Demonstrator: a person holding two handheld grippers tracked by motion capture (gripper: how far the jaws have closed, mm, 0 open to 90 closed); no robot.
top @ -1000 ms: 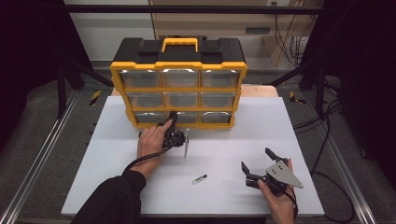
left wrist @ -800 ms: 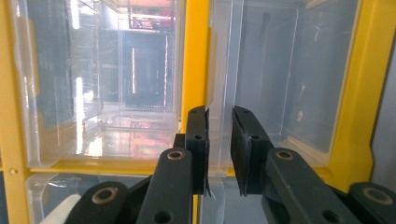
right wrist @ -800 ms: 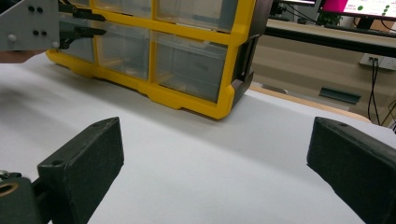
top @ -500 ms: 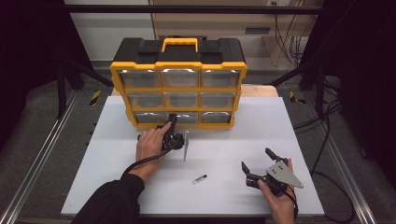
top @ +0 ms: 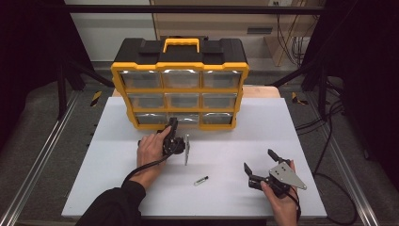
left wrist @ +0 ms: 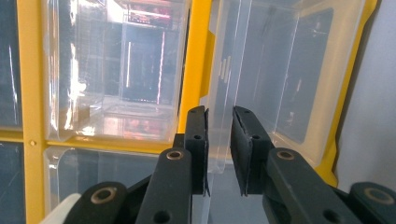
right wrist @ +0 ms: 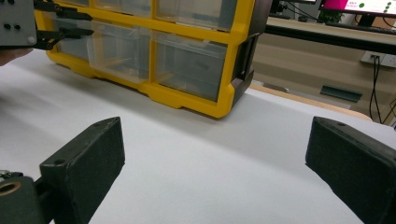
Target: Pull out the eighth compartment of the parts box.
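Writing is nowhere legible; left tongs [left wrist: 219, 140] pinch the clear drawer [left wrist: 280, 79] front, right tongs [right wrist: 210, 172] gape.

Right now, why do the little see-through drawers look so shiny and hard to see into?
Left gripper view: bright room reflections glare across the clear drawers, hiding what's inside. High view: the drawer fronts of the yellow organizer shine pale from the lamps above. Right gripper view: the near black jaws look soft and blurry, the organizer sharper.

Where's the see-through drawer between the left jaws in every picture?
High view: clear plastic drawer, bottom row, middle.
Left gripper view: upper right, above the jaws.
Right gripper view: upper left, sticking out.
Shared landmark: the yellow plastic cabinet frame.
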